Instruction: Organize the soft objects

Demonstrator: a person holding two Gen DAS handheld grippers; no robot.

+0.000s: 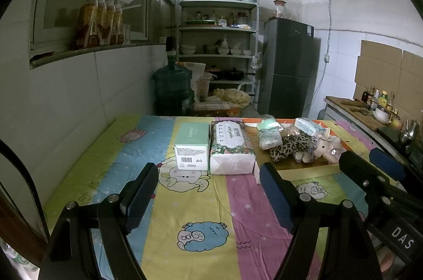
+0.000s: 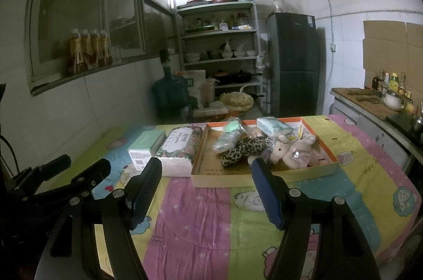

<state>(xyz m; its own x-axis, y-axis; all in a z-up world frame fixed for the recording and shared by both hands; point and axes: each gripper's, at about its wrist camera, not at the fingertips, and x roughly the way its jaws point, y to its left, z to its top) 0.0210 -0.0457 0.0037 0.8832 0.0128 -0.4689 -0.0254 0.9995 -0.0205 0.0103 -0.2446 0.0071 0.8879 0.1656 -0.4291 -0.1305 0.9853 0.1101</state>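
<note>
- Left gripper (image 1: 208,196): black two-finger tool with dark blue ribbed pads (image 1: 141,196); its jaws stand wide apart with nothing between them, pointing forward and slightly downward above the surface.
- Right gripper (image 2: 206,194): matching black tool with blue ribbed pads (image 2: 267,194); its jaws are likewise parted and empty, angled forward and slightly downward.
- Relative pose: the two grippers sit side by side, close together; in the left wrist view the right gripper's fingers enter at the right edge, and in the right wrist view the left gripper's fingers enter at the left edge.
</note>
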